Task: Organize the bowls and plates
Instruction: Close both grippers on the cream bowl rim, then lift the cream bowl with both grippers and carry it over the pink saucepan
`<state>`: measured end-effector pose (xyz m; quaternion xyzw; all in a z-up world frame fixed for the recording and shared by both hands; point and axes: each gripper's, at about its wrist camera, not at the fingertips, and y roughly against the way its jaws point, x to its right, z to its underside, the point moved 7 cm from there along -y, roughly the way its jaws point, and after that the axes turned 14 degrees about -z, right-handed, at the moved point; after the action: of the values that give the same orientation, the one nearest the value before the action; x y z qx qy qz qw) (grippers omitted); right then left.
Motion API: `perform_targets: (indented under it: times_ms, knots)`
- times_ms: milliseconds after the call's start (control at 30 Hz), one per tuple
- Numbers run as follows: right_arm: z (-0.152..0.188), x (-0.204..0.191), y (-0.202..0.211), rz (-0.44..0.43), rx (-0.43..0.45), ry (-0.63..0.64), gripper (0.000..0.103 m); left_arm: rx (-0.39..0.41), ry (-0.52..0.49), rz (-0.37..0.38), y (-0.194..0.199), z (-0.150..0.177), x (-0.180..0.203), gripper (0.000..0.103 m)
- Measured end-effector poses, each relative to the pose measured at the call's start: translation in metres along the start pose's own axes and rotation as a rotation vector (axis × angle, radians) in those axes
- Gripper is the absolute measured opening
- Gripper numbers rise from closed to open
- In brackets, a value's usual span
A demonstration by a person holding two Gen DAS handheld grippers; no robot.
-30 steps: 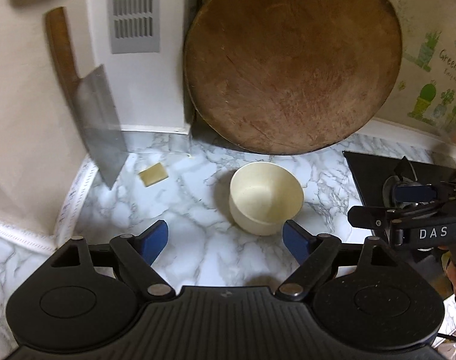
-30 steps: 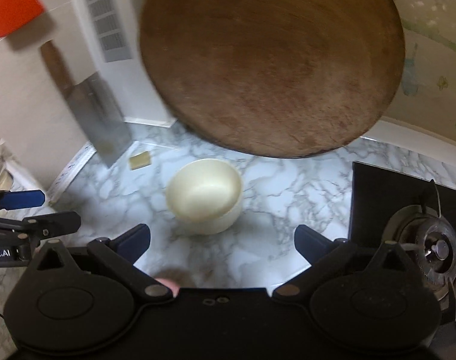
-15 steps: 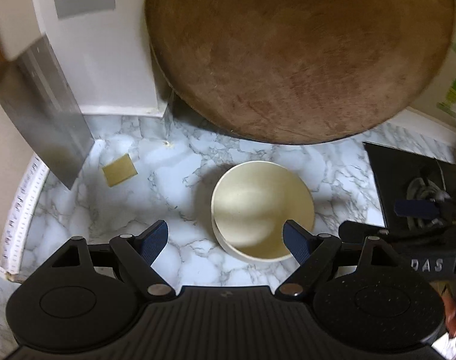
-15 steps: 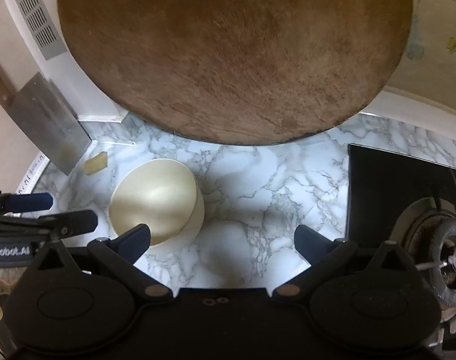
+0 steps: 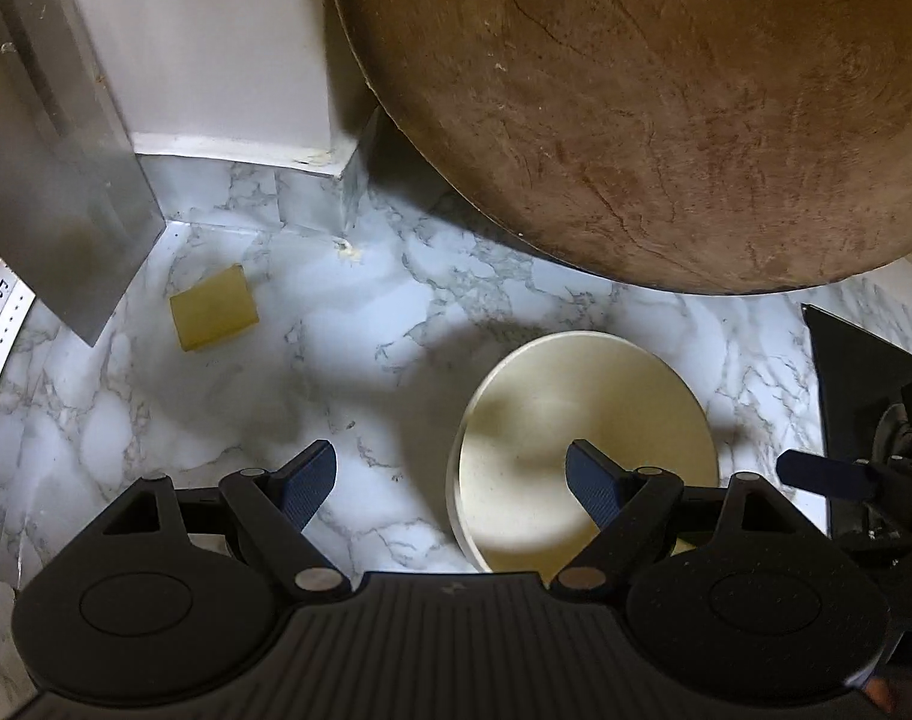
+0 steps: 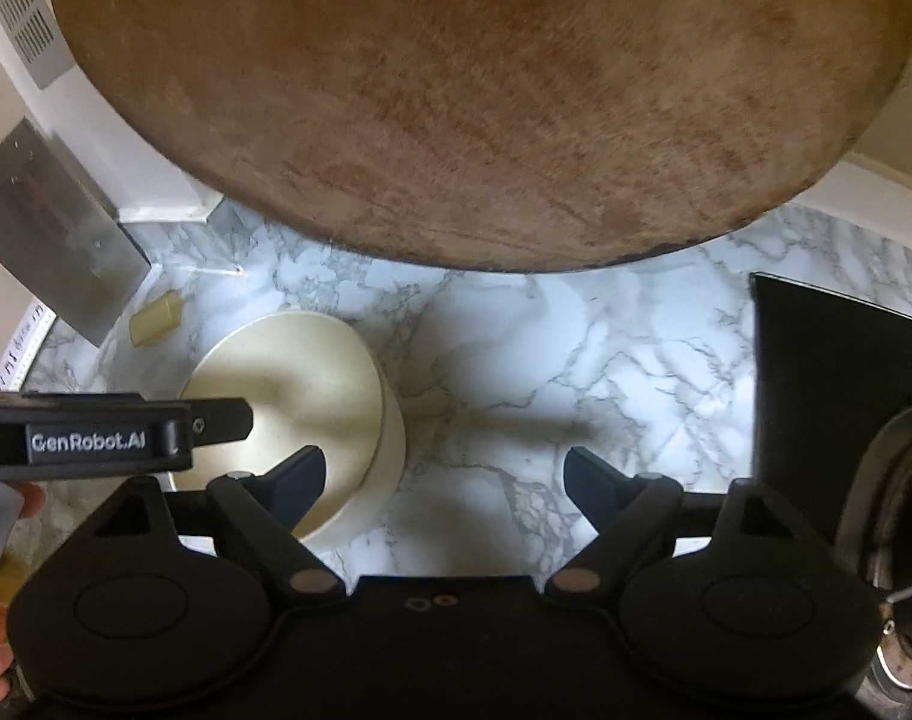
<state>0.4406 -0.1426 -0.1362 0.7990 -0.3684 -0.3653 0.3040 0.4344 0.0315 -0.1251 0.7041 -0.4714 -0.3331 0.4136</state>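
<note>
A cream bowl is seen standing upright on the marble table, in front of a big round wooden board that leans on the wall. The bowl looks hard, smooth and likely breakable, so it should be held gently. It seems light and empty. The best place to hold is probably the thin rim, one finger inside and one outside.

The left hand-held gripper is spread wide, with its right finger over the bowl's inside. The right hand-held gripper is being closed, but nothing is pinched; only its left finger is over the bowl.
</note>
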Motion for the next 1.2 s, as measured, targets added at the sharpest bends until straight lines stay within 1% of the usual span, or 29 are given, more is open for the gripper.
perform_targets:
  times_ms: [233,300,367,433,500,533,567,600,633,667,700,800,1000,1200]
  knots:
    - [0.001,-0.009,-0.019,0.006,-0.030,0.030,0.080,-0.001,-0.014,-0.001,-0.012,-0.002,0.006,0.083]
    - [0.001,-0.012,-0.022,0.006,-0.033,0.041,0.076,0.003,-0.022,-0.002,-0.013,-0.002,0.009,0.075]
    - [0.000,-0.013,-0.024,0.006,-0.037,0.049,0.073,-0.009,-0.029,0.000,-0.016,-0.002,0.011,0.058]
    - [0.000,-0.014,-0.028,0.009,-0.044,0.053,0.068,-0.014,-0.028,-0.001,-0.018,-0.001,0.012,0.053]
    - [0.000,-0.014,-0.030,0.009,-0.047,0.052,0.058,-0.010,-0.038,-0.003,-0.018,-0.001,0.014,0.041]
    - [0.000,-0.013,-0.031,0.011,-0.048,0.049,0.057,-0.012,-0.040,0.000,-0.018,-0.001,0.015,0.033]
    - [0.000,-0.014,-0.032,0.008,-0.053,0.050,0.053,-0.013,-0.039,0.005,-0.017,-0.001,0.015,0.028]
    - [0.001,-0.014,-0.033,0.004,-0.056,0.051,0.047,-0.010,-0.040,0.004,-0.017,-0.001,0.015,0.025]
    - [0.001,-0.015,-0.034,0.003,-0.057,0.049,0.045,-0.005,-0.045,-0.001,-0.016,0.000,0.016,0.016]
    - [0.002,-0.015,-0.034,0.000,-0.056,0.048,0.039,-0.002,-0.051,-0.008,-0.015,0.000,0.016,0.013]
    - [0.002,-0.016,-0.034,-0.007,-0.055,0.046,0.033,-0.003,-0.055,-0.011,-0.015,0.000,0.017,0.012]
    - [0.001,-0.016,-0.033,-0.022,-0.048,0.028,0.022,-0.005,-0.063,-0.019,-0.013,0.002,0.017,0.008]
    - [0.002,-0.015,-0.027,0.004,-0.043,0.021,0.014,0.000,-0.073,-0.020,-0.006,0.005,0.018,0.006]
    - [0.002,-0.019,-0.016,0.029,-0.037,0.034,0.010,0.007,-0.077,-0.029,0.006,0.007,0.020,0.006]
